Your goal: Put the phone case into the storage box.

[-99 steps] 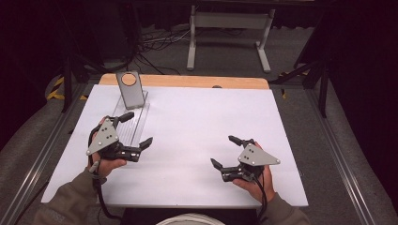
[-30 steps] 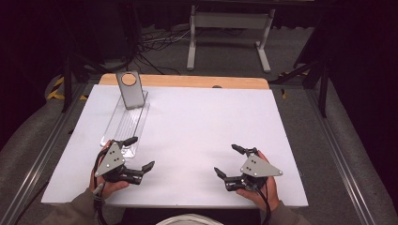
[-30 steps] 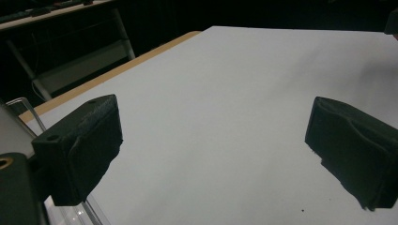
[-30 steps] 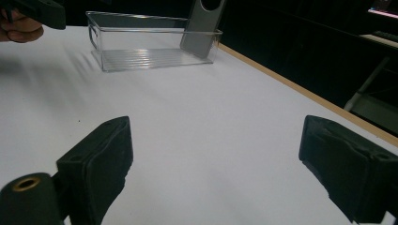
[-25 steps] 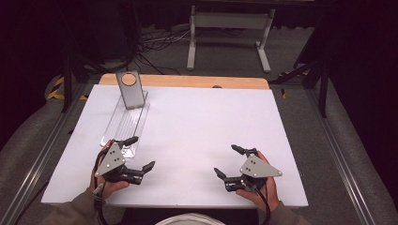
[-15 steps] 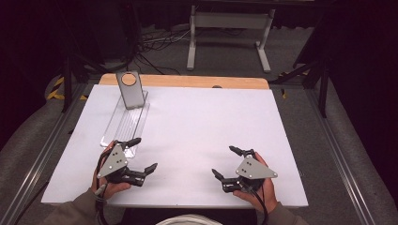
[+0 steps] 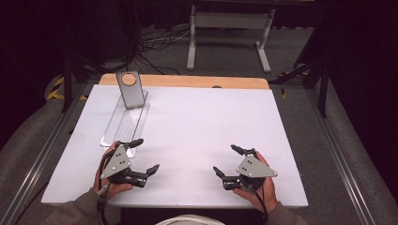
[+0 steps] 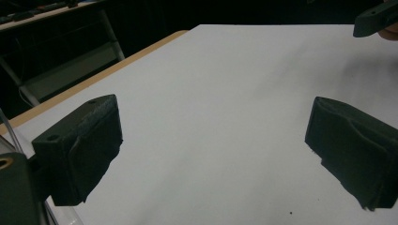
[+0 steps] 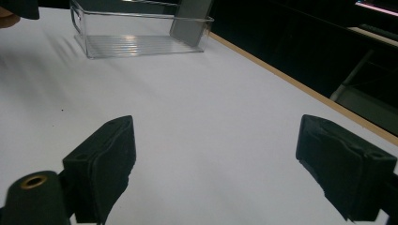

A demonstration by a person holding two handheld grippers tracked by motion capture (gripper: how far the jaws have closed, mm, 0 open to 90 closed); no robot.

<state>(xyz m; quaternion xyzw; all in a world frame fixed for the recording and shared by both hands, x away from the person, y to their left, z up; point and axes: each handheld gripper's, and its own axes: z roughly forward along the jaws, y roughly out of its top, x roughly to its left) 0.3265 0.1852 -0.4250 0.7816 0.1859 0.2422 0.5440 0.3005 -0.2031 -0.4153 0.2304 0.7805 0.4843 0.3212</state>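
While both tools sit low at the near edge of the worktop point(image 7: 202, 122), I hold nothing: the left gripper point(image 7: 142, 157) has its jaws wide apart, and so does the right gripper point(image 7: 228, 161). The clear tray point(image 7: 123, 125) lies just beyond my left gripper, with the grey stand point(image 7: 130, 89) propped at its far end. I judge the work not yet begun.

White tabletop point(image 7: 202, 122), with a wooden strip point(image 7: 187, 81) along its far edge. Beyond that edge, on the grey floor point(image 7: 300, 51), a white metal stand point(image 7: 230, 21) and tangled dark cables point(image 7: 157, 42). Beside the right edge, a metal rail point(image 7: 335, 164).
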